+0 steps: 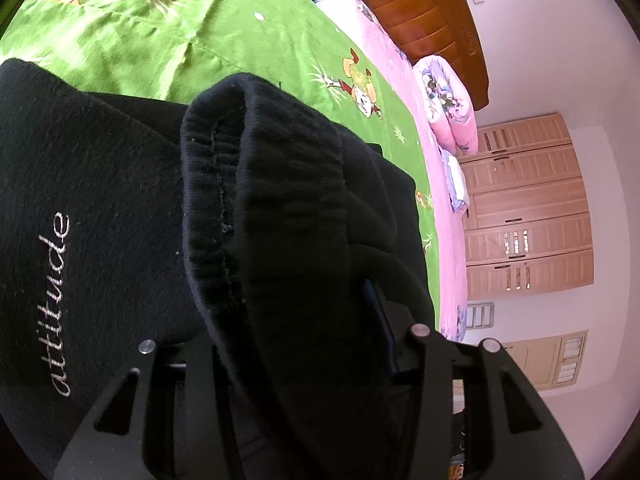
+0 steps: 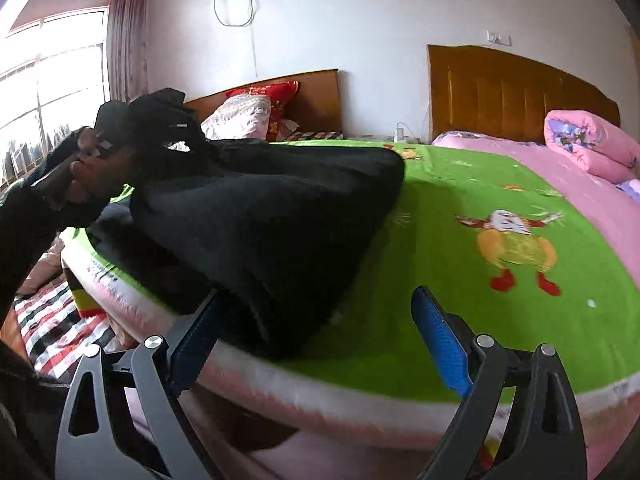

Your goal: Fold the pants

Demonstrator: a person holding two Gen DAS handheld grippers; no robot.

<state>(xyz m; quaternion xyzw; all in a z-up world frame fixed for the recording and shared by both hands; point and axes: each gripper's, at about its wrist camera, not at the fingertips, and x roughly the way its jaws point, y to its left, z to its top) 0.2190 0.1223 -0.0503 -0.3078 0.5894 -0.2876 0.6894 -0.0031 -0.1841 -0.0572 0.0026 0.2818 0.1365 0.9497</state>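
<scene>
Black pants (image 1: 120, 200) with a white "attitude" script lie on the green cartoon bedspread (image 1: 240, 40). A bunched ribbed band of them (image 1: 248, 184) runs up between the fingers of my left gripper (image 1: 288, 320), which is shut on it. Only the right blue pad (image 1: 380, 320) shows; fabric hides the other. In the right wrist view the pants (image 2: 260, 216) lie heaped near the bed's front edge. My right gripper (image 2: 316, 320) stands open there, and the pants' near edge reaches in beside its left pad (image 2: 196, 332), untouched by the right one. A hand (image 2: 92, 172) holds the left gripper (image 2: 188, 140) at the pants' far end.
The bedspread (image 2: 440, 240) covers a pink sheet (image 2: 580, 184). A rolled pink quilt (image 2: 592, 144) lies by the wooden headboard (image 2: 520, 92). A second bed with pillows (image 2: 248, 116) stands behind, and a checked cloth (image 2: 52, 320) lies low at left. Wardrobe doors (image 1: 528, 200) line the wall.
</scene>
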